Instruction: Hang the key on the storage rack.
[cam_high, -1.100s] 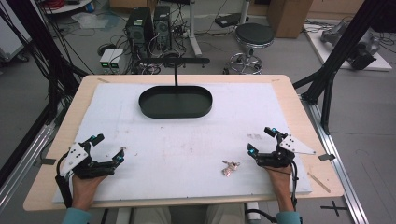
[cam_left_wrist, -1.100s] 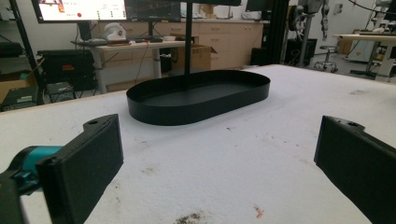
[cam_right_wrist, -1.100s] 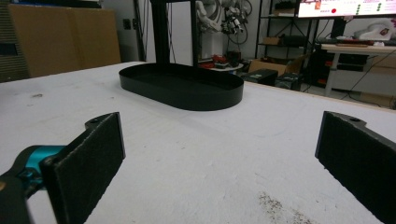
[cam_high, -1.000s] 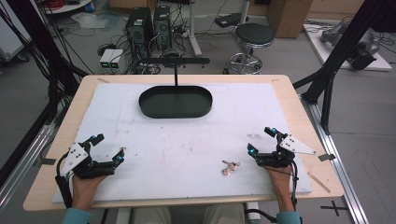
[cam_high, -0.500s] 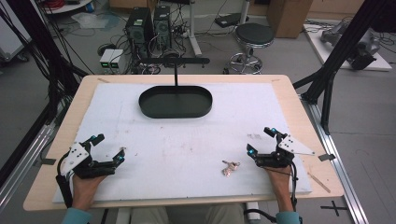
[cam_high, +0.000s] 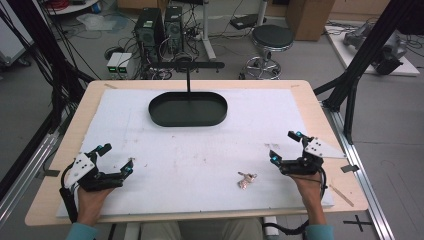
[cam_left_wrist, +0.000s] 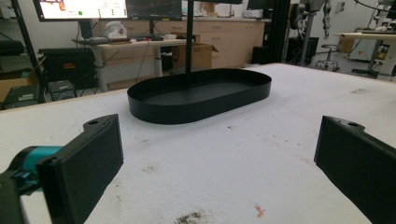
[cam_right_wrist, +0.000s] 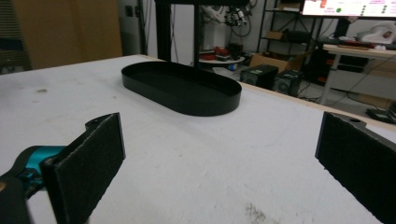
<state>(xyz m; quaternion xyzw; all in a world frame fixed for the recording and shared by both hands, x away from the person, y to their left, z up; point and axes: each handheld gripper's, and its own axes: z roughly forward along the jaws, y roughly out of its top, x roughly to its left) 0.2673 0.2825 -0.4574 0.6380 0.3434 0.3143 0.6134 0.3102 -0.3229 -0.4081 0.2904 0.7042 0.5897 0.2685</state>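
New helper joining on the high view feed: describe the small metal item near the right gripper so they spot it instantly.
On the white sheet covering the table, look near the front edge, just left of the right gripper. There lies a small bunch of keys, the sheet's one shiny loose item, far from the black oval tray.

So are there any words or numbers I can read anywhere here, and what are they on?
None can be read.
Monitor behind the table, left gripper view: coloured marks and lines of text, too small and blurred.
Monitor at the top right, right gripper view: the same, too blurred.
Black tray, both grippers, left and right, and the keys: no writing visible.
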